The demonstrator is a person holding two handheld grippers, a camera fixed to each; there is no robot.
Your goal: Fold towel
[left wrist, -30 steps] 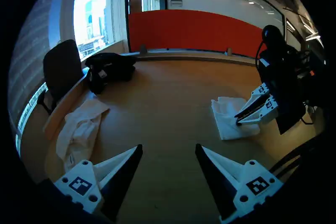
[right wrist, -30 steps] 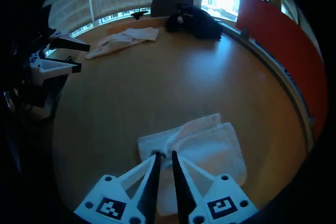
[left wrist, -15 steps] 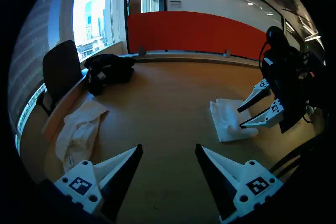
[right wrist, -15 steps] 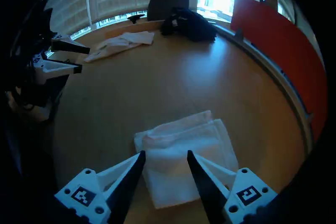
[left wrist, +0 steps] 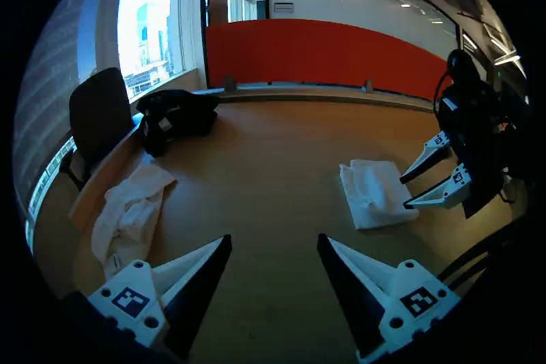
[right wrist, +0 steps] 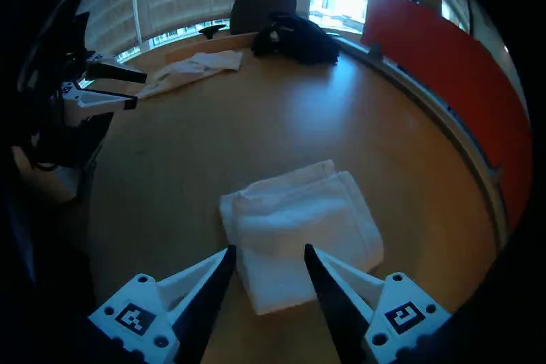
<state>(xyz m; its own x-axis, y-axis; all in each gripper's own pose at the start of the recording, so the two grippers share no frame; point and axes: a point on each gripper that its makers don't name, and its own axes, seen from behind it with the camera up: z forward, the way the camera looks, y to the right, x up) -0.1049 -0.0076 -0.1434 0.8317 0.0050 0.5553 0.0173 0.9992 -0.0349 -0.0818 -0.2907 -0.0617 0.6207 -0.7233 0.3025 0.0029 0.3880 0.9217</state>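
While the folded towel (right wrist: 300, 227) lies flat on the table (right wrist: 273, 118), directly under and ahead of the right claw (right wrist: 267, 248), whose fingers stand spread and empty, the left claw (left wrist: 273, 237), likewise spread and empty, hangs well apart from the towel, so the right seems better placed.

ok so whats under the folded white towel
The folded towel lies flat on the wooden table, with bare wood showing all round it. Nothing sticks out from beneath. The patch of table under it and its inner layers are covered, so those cannot be checked.
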